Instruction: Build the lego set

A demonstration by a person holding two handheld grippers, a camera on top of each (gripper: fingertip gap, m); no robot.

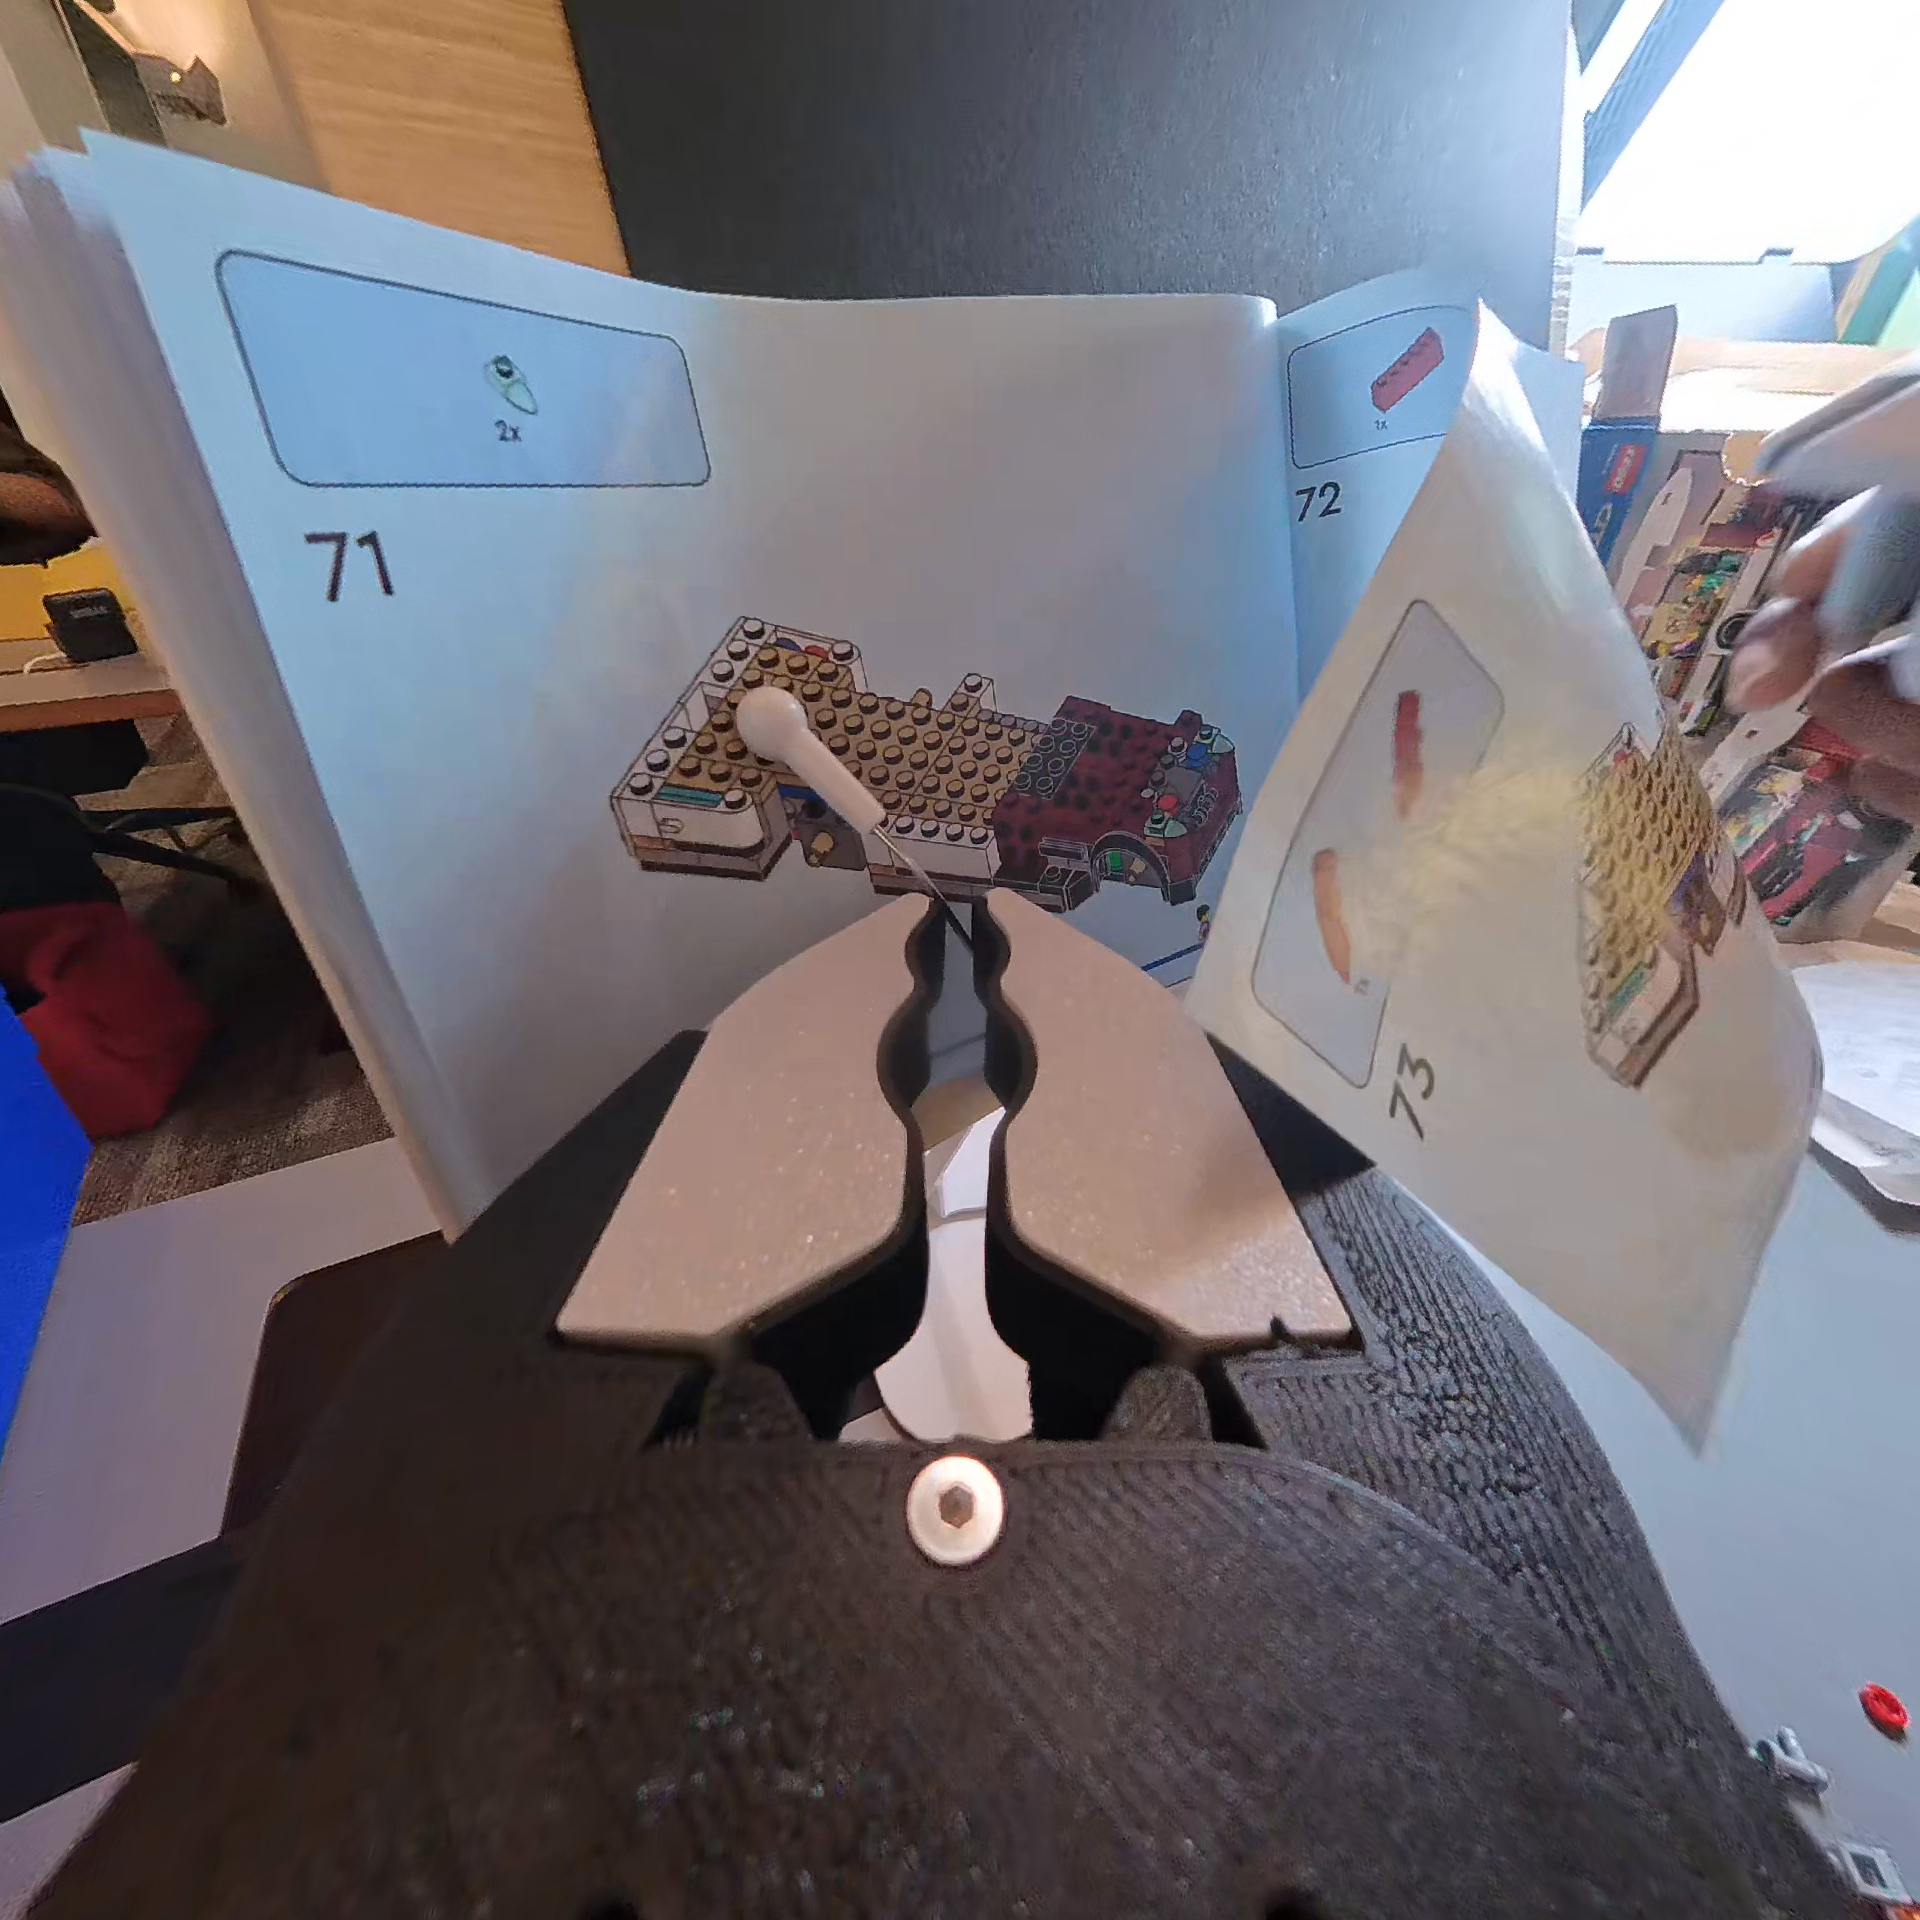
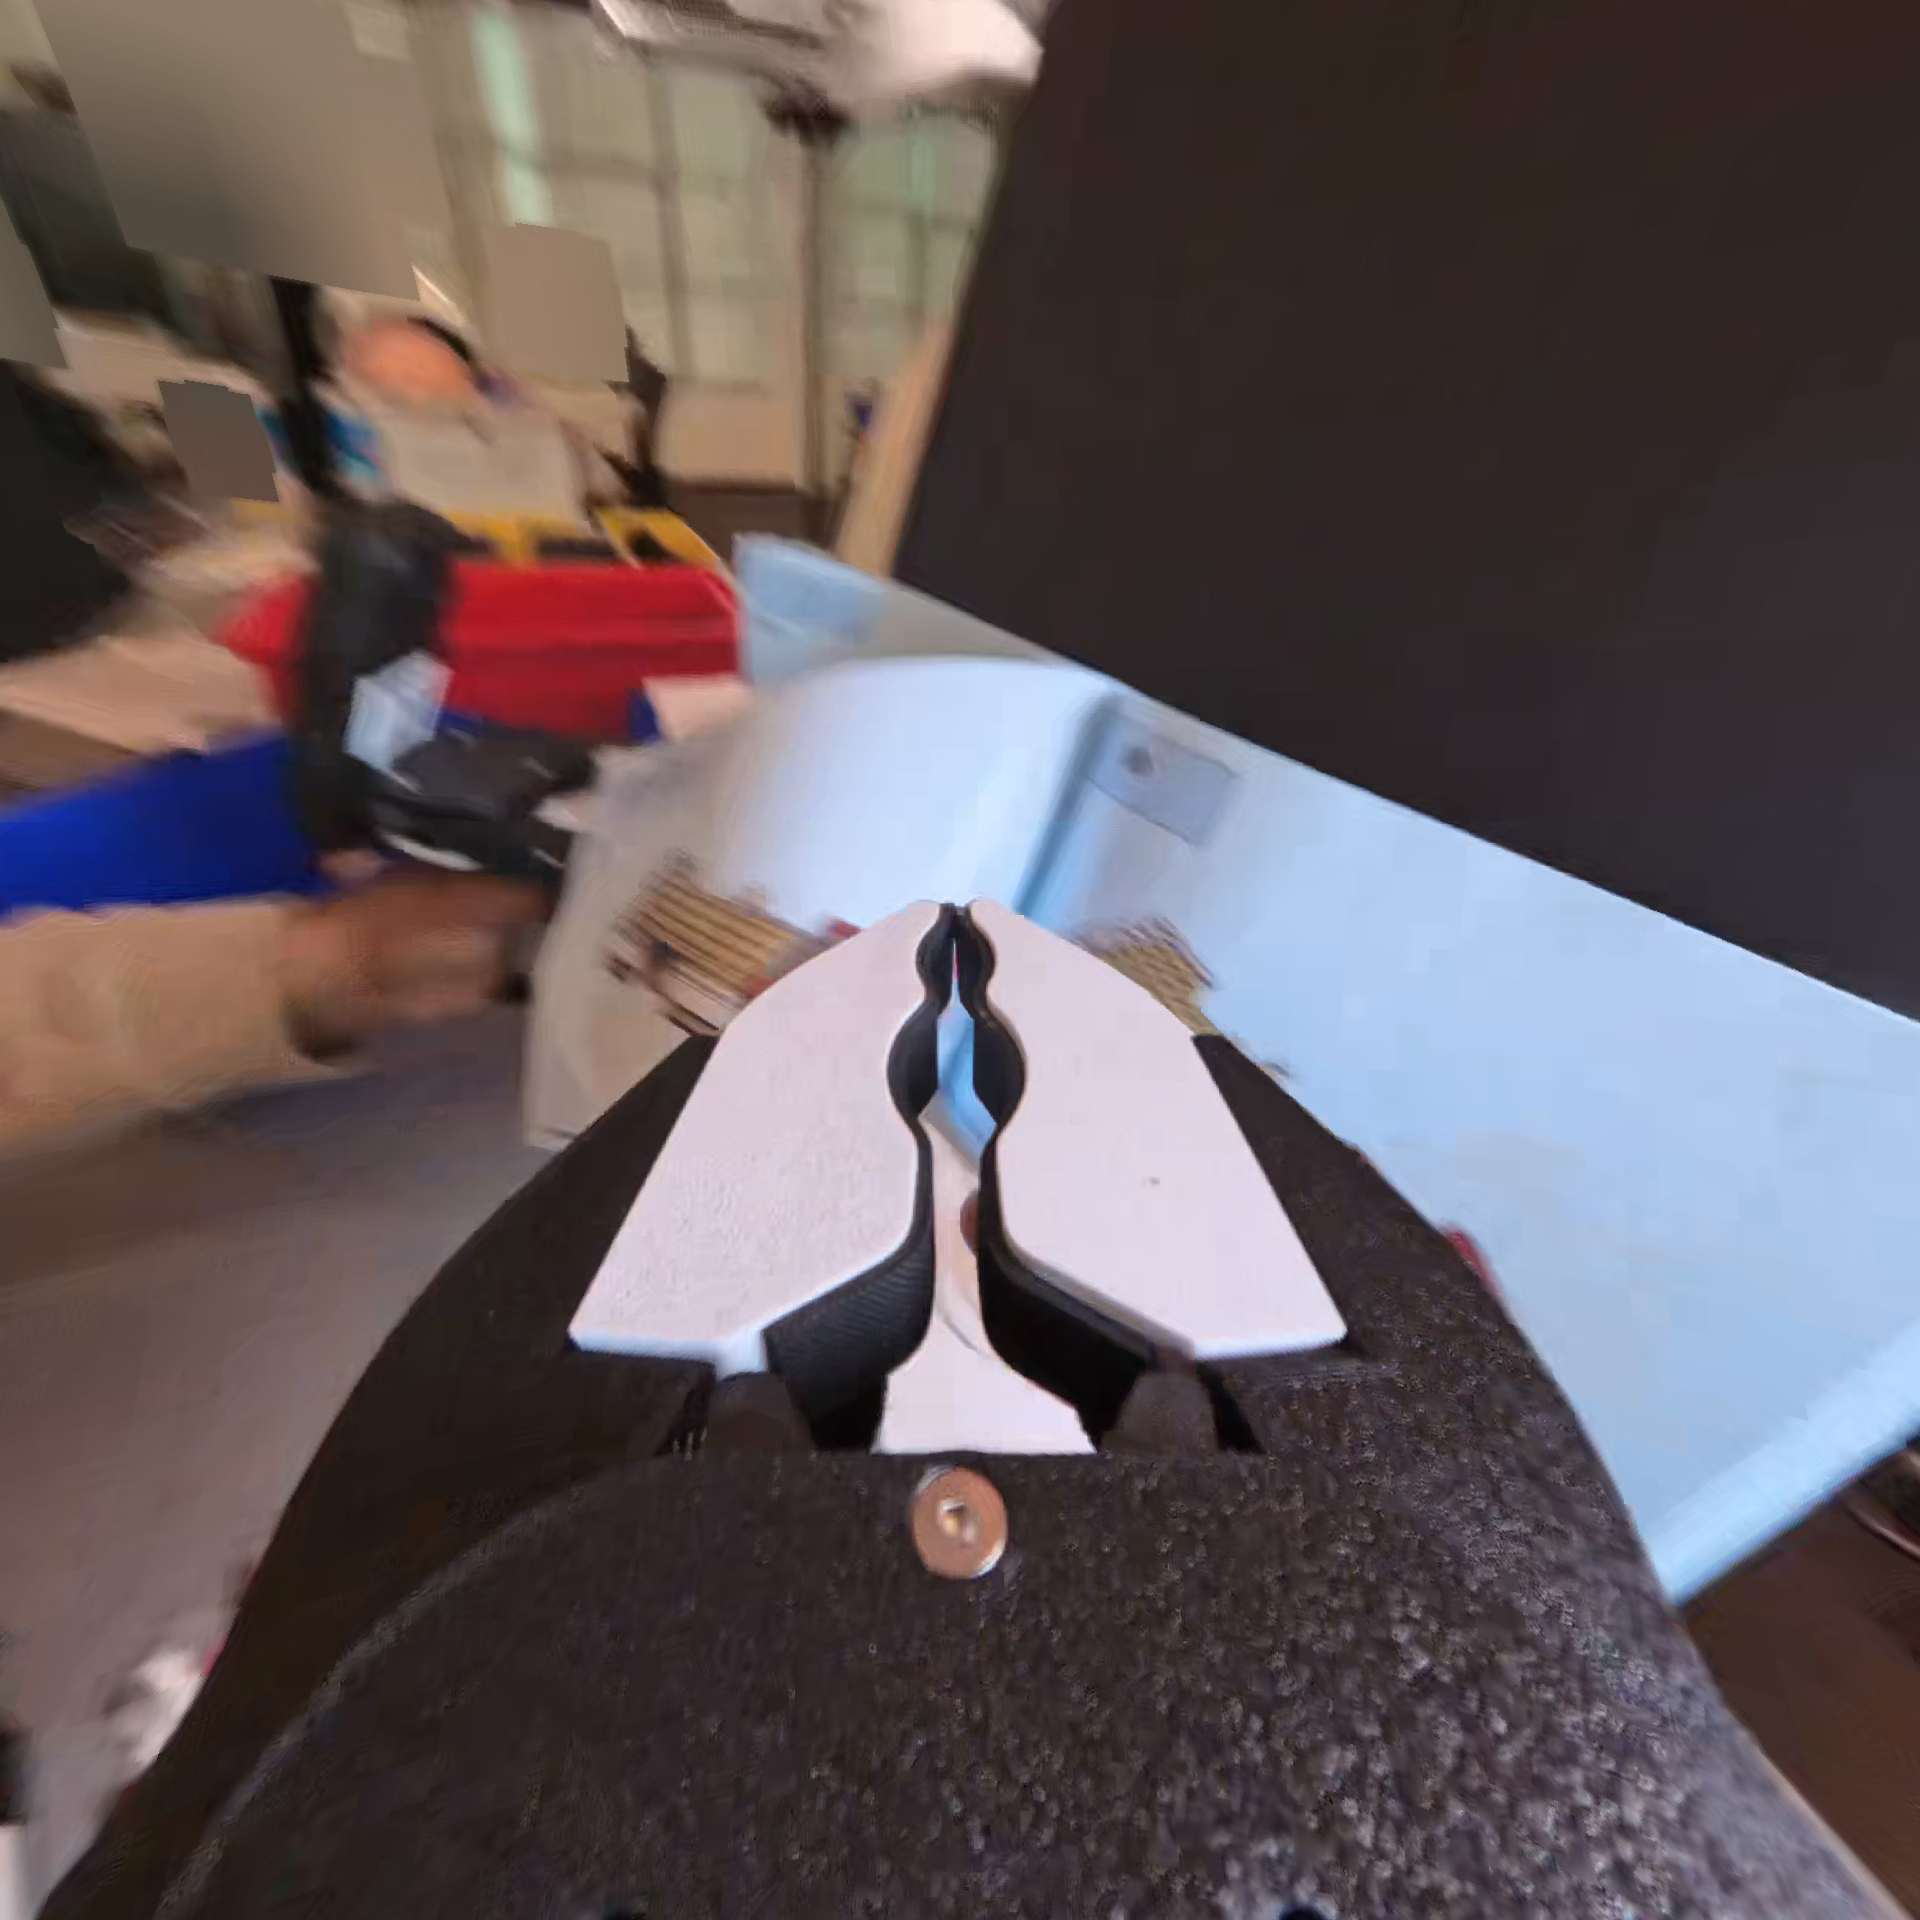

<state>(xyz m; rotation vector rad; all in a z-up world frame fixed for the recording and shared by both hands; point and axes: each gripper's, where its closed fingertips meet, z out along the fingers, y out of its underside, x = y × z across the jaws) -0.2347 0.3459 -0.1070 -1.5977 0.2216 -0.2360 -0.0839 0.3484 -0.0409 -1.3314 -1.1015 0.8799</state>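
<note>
Your left gripper (image 1: 958,914) points straight at the open instruction booklet (image 1: 644,582), which stands up against the dark panel (image 1: 1039,135). Its jaws are nearly together and pinch the thin metal end of a white-handled pin tool (image 1: 805,764), which sticks up and leans left in front of the page. A loose page (image 1: 1507,883) (blurry) hangs at the right, near a hand (image 1: 1808,623). Your right gripper (image 2: 958,912) has its jaws pressed together; whether they pinch anything is unclear. It is tilted toward the same booklet. A small red stud (image 1: 1883,1709) lies by the worktop's (image 1: 1787,1455) right edge.
</note>
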